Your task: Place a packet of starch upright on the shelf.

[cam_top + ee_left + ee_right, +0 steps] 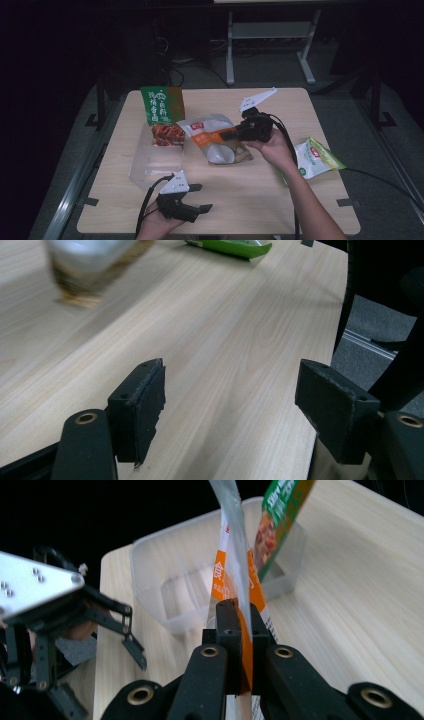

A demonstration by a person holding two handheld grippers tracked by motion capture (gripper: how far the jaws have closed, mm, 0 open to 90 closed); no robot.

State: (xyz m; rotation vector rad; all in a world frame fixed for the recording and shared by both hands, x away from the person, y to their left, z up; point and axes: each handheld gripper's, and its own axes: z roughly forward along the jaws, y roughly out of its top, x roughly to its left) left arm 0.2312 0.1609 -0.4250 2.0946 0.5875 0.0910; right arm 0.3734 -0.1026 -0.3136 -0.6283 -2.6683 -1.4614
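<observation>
Orange-and-white plastic snack pouch [218,138], pinched in closed right gripper [239,133]: carry left over clear plastic tub [145,167], keeping open, empty left gripper [199,197] near.

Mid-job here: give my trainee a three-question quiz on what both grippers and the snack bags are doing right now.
1. True or false: the left gripper holds a bag.
2. Which bag is the right gripper shut on? A the orange and white bag; B the green and white bag; C the green bag standing in the clear box.
3. In a few words: where does the green and white bag lie?

Key: 1 false, its jaws are open and hold nothing. 2 A. 3 On the table, by the right forearm.
</observation>
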